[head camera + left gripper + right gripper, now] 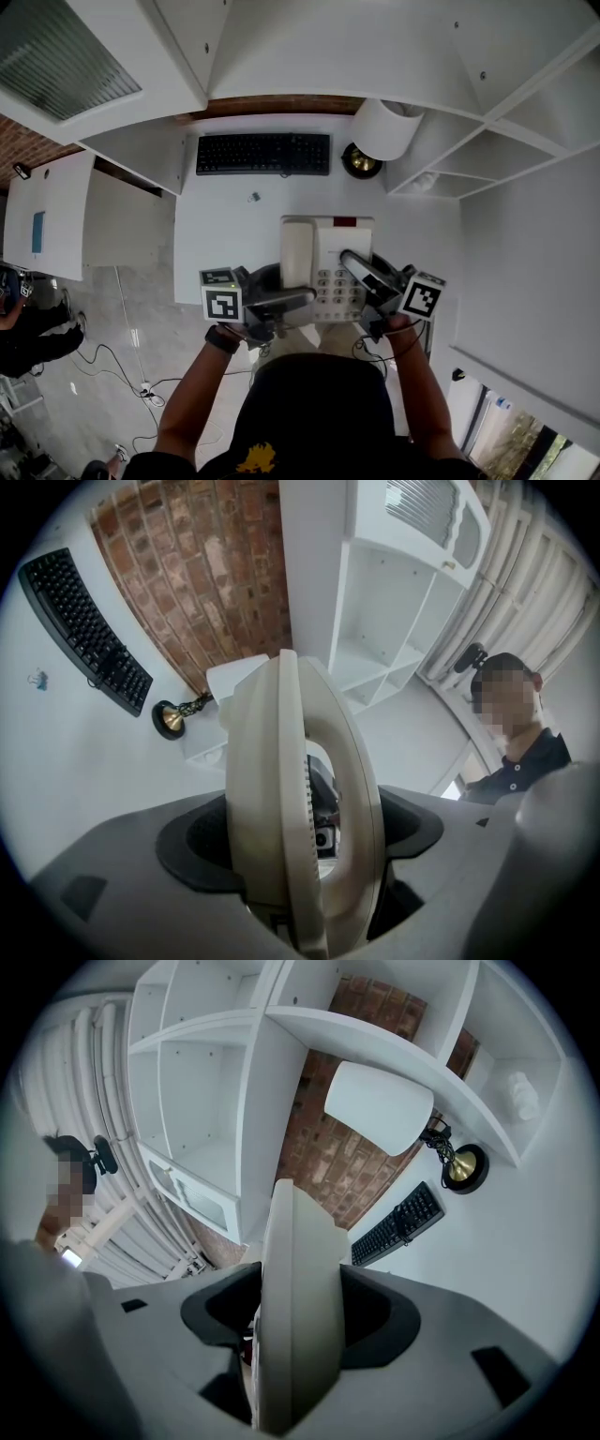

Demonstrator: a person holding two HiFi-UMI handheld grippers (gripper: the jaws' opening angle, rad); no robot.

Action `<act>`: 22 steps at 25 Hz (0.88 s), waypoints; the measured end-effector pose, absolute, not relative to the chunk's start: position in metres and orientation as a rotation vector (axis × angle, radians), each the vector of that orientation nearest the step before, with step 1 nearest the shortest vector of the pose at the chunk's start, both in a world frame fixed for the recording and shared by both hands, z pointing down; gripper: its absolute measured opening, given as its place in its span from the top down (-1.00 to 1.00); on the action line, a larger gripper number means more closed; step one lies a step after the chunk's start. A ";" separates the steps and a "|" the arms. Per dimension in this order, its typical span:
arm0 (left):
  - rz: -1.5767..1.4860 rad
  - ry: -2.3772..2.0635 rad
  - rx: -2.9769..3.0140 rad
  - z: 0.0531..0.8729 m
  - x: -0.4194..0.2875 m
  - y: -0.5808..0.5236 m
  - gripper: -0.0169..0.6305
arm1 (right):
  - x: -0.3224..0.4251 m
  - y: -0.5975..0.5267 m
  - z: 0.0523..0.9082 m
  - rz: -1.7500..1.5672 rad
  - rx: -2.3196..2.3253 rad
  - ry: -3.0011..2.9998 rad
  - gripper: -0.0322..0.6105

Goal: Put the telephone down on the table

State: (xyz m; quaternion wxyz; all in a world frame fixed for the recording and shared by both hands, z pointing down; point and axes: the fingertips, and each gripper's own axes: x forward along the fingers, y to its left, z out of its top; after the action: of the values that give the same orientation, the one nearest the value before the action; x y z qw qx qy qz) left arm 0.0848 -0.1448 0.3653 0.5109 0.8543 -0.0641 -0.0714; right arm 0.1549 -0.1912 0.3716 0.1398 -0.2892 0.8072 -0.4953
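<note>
Two grips hold the telephone [326,267] at the counter's [234,216] near edge; your left gripper [291,302] and right gripper [361,272] each have jaws clamped on one side; lower both evenly, keep it level; release once it sits flat.

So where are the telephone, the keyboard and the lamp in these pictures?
telephone [333,239], head view, cream body above the keypad.
keyboard [262,153], head view, middle of the black keys.
lamp [384,131], head view, its white shade.
</note>
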 end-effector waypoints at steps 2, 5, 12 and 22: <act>-0.172 -0.161 2.055 0.368 0.085 -0.147 -0.38 | 0.155 -0.194 0.375 -1.436 -0.826 2.322 0.16; -0.166 -0.176 2.050 0.369 0.085 -0.147 -0.38 | 0.154 -0.193 0.378 -1.458 -0.810 2.297 0.16; -0.167 -0.174 2.034 0.374 0.087 -0.149 -0.38 | 0.154 -0.194 0.382 -1.495 -0.806 2.256 0.16; -0.147 -0.181 1.972 0.441 0.097 -0.175 -0.38 | 0.166 -0.218 0.455 -1.572 -0.828 2.201 0.16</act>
State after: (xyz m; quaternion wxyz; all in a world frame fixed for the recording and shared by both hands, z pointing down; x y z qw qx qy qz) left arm 0.0971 -0.1746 0.4415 0.5462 0.8318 -0.0765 -0.0619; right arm 0.1655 -0.2184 0.4545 0.1560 -0.2892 0.7685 -0.5490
